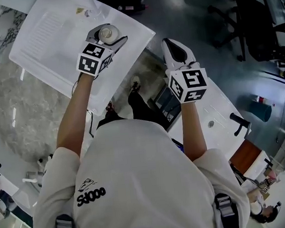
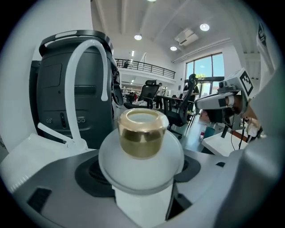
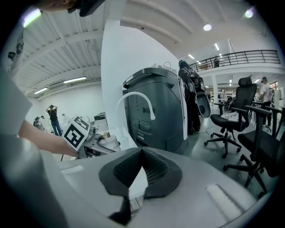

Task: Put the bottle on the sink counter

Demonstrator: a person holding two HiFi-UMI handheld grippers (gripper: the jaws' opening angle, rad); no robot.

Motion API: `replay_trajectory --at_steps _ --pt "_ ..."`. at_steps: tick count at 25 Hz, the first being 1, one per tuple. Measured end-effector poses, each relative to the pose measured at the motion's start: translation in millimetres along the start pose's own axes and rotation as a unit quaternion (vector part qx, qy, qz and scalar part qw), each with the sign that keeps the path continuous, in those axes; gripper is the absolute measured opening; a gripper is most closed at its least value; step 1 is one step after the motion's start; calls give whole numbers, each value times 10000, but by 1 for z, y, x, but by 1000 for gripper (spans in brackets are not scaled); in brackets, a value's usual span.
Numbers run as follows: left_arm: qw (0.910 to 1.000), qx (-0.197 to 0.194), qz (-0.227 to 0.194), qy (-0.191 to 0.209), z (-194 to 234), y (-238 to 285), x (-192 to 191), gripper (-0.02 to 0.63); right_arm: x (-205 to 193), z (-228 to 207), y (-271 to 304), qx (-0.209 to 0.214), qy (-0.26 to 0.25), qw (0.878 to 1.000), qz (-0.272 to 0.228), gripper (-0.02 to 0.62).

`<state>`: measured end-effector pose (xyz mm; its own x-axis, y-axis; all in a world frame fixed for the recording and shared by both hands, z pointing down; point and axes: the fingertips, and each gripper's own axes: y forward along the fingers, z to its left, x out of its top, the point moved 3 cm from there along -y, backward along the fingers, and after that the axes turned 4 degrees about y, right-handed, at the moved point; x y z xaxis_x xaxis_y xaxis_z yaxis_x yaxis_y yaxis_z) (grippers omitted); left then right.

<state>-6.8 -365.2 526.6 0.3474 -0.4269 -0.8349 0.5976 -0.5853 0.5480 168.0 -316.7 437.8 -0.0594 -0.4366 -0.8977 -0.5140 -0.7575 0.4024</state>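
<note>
A white bottle with a gold cap (image 1: 108, 34) is clamped in my left gripper (image 1: 106, 39) and held upright over the white sink counter (image 1: 50, 39), near the counter's right corner. In the left gripper view the bottle (image 2: 141, 138) fills the middle between the jaws of the left gripper (image 2: 141, 178), with the white arched faucet (image 2: 89, 58) behind it. My right gripper (image 1: 175, 45) hovers to the right of the counter over the floor gap, its jaws closed with nothing in them. The right gripper view shows its pads (image 3: 153, 171) meeting at the tips, and the bottle (image 3: 107, 139) far to the left.
A dark grey machine (image 3: 156, 107) stands behind the faucet (image 3: 136, 100). A white desk (image 1: 217, 114) lies under my right arm. A marbled surface (image 1: 1, 109) spreads to the left. Office chairs (image 1: 244, 21) stand on the dark floor to the right.
</note>
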Motion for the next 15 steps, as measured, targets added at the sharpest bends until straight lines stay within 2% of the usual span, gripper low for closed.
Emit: replay_trajectory --at_steps 15 --pt "9987 -17 514 -54 19 73 -45 341 -23 -14 8 -146 203 9991 331 11"
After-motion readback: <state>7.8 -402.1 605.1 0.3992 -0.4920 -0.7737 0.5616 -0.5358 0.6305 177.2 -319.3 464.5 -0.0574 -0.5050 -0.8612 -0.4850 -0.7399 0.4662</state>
